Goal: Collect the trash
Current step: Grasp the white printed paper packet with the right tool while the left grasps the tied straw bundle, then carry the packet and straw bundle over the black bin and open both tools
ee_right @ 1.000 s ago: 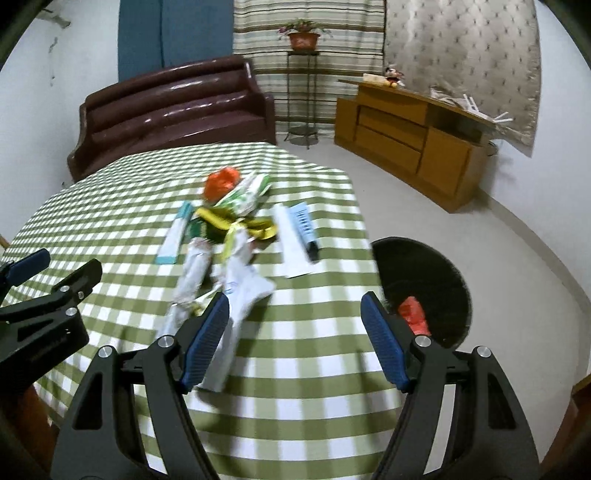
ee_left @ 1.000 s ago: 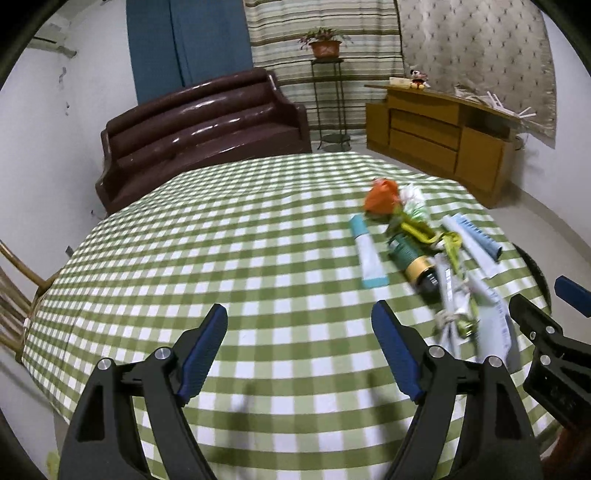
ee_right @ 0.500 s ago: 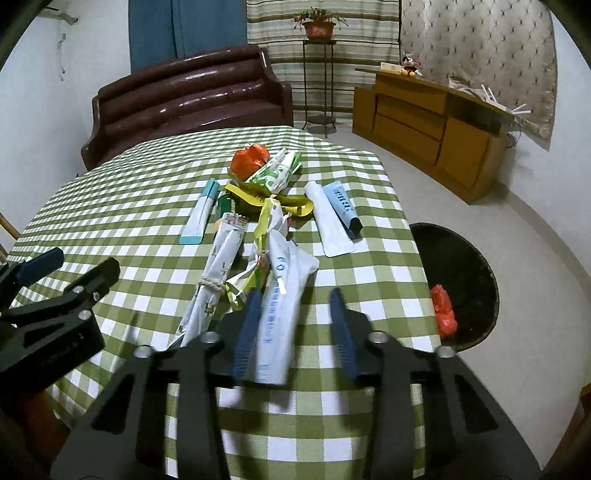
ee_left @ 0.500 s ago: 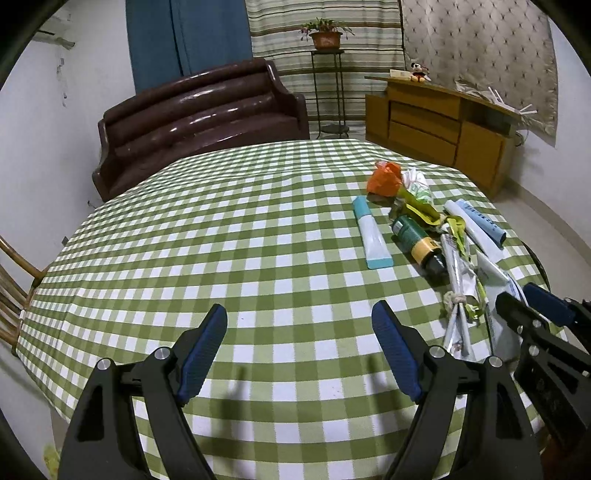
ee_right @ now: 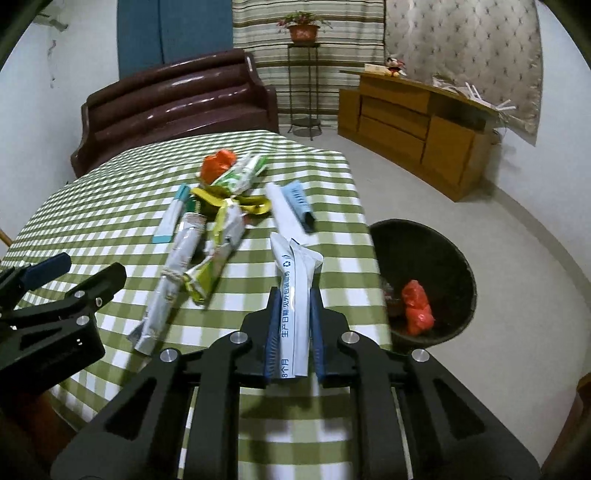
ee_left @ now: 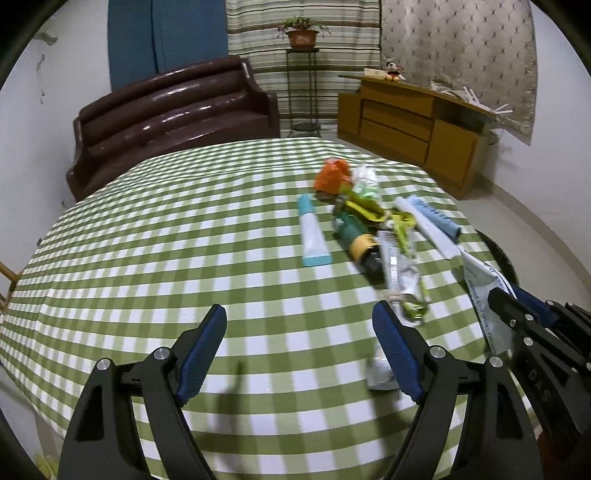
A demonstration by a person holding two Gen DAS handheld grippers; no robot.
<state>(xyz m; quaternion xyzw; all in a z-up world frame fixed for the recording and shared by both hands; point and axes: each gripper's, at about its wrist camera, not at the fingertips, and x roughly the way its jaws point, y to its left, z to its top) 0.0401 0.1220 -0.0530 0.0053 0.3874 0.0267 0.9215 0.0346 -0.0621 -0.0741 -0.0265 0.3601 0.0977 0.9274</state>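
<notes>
Trash collection, early stage: white printed plastic wrapper (ee_right: 293, 291) pinched between closed fingers of right gripper (ee_right: 294, 314), above edge of green-checked tablecloth (ee_right: 110, 192).
One red crumpled bag (ee_right: 416, 306) already in dark round bin (ee_right: 454, 258) on floor beside table. Left gripper (ee_left: 299, 350) wide open, holding nothing. Remaining on cloth: orange wad (ee_right: 218, 164), pale blue tube (ee_right: 171, 218), silver wrapper (ee_right: 173, 273), several more.

A lived-in home sitting room: a brown leather sofa (ee_left: 173, 114) backs the checked-cloth table (ee_left: 166, 236), a wooden sideboard (ee_right: 417, 122) lines the wall, a potted plant (ee_right: 303, 29) tops its stand, striped curtains (ee_left: 332, 48) hang behind.
</notes>
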